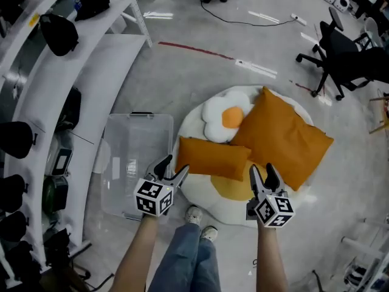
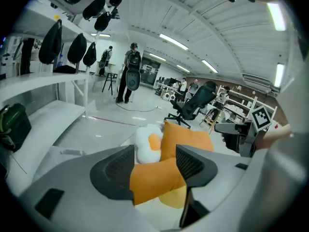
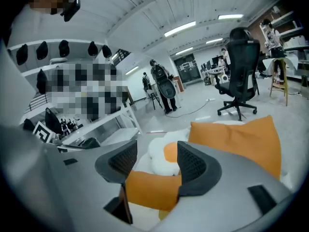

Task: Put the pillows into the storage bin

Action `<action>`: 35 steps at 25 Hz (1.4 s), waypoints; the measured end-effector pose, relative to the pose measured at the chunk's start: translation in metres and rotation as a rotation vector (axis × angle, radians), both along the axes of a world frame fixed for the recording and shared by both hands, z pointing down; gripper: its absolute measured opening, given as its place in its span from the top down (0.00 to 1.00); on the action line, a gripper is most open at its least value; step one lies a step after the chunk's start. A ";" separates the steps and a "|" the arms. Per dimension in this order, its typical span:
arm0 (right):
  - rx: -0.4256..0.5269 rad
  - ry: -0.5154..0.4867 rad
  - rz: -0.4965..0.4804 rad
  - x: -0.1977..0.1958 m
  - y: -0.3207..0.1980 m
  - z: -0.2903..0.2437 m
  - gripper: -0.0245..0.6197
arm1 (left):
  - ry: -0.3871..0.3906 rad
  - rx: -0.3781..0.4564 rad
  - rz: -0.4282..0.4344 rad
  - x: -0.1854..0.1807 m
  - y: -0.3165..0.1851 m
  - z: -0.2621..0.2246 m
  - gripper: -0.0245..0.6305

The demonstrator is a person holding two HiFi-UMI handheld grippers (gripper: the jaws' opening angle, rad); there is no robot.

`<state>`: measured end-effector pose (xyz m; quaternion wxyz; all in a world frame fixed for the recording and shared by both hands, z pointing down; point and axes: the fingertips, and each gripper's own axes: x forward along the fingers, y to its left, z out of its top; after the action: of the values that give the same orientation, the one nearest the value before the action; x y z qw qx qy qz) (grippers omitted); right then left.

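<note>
A small rectangular orange pillow (image 1: 213, 157) lies on a white, yellow-centred egg-shaped cushion (image 1: 228, 208) on the floor. Beside it lie a large square orange pillow (image 1: 282, 135) and a fried-egg pillow (image 1: 225, 117). The clear storage bin (image 1: 137, 163) stands empty to the left. My left gripper (image 1: 172, 169) is open at the small pillow's left end, its pads off the fabric. My right gripper (image 1: 264, 175) is open just below that pillow's right corner. The small pillow (image 2: 154, 180) shows beyond the left gripper (image 2: 154, 164), and likewise (image 3: 152, 190) beyond the right gripper (image 3: 157, 163).
White shelving (image 1: 91, 72) with black helmets and bags runs along the left, close to the bin. A black office chair (image 1: 340, 53) stands at the far right. The person's legs and shoes (image 1: 200, 224) are between the grippers. People stand in the distance (image 2: 130, 74).
</note>
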<state>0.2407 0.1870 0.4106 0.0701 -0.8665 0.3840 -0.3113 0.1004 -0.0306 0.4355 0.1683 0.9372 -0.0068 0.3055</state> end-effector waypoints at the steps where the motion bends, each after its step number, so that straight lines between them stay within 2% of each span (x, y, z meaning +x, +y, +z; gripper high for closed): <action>1: -0.011 -0.017 -0.015 0.003 -0.005 0.028 0.58 | -0.016 -0.006 -0.007 0.003 -0.006 0.025 0.56; 7: -0.083 -0.156 -0.072 0.008 -0.019 0.180 0.51 | -0.127 -0.051 -0.020 0.013 -0.027 0.164 0.52; 9: -0.100 -0.213 -0.082 0.005 -0.018 0.220 0.46 | -0.165 -0.061 -0.015 0.011 -0.028 0.199 0.51; 13: -0.141 -0.309 -0.083 0.003 -0.011 0.283 0.38 | -0.228 -0.084 -0.012 0.010 -0.030 0.254 0.50; 17: -0.155 -0.413 -0.045 0.004 -0.007 0.326 0.32 | -0.252 -0.135 -0.031 0.014 -0.031 0.288 0.50; 20: -0.169 -0.453 -0.039 0.001 -0.011 0.341 0.32 | -0.253 -0.166 -0.042 0.016 -0.026 0.301 0.50; 24: -0.175 -0.471 -0.019 0.000 -0.017 0.346 0.37 | -0.248 -0.196 -0.059 0.020 -0.024 0.308 0.53; 28: -0.190 -0.468 -0.004 -0.004 -0.019 0.343 0.51 | -0.255 -0.202 -0.061 0.022 -0.019 0.307 0.63; 31: -0.194 -0.429 -0.015 -0.007 -0.020 0.328 0.59 | -0.255 -0.200 -0.064 0.019 -0.017 0.297 0.68; 35: -0.148 -0.394 -0.037 -0.016 -0.030 0.284 0.59 | -0.214 -0.172 -0.094 0.009 -0.026 0.257 0.68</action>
<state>0.2243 0.1574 0.6943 0.0741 -0.7845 0.3547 -0.5032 0.1092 -0.0563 0.6924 0.2605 0.8801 -0.0425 0.3947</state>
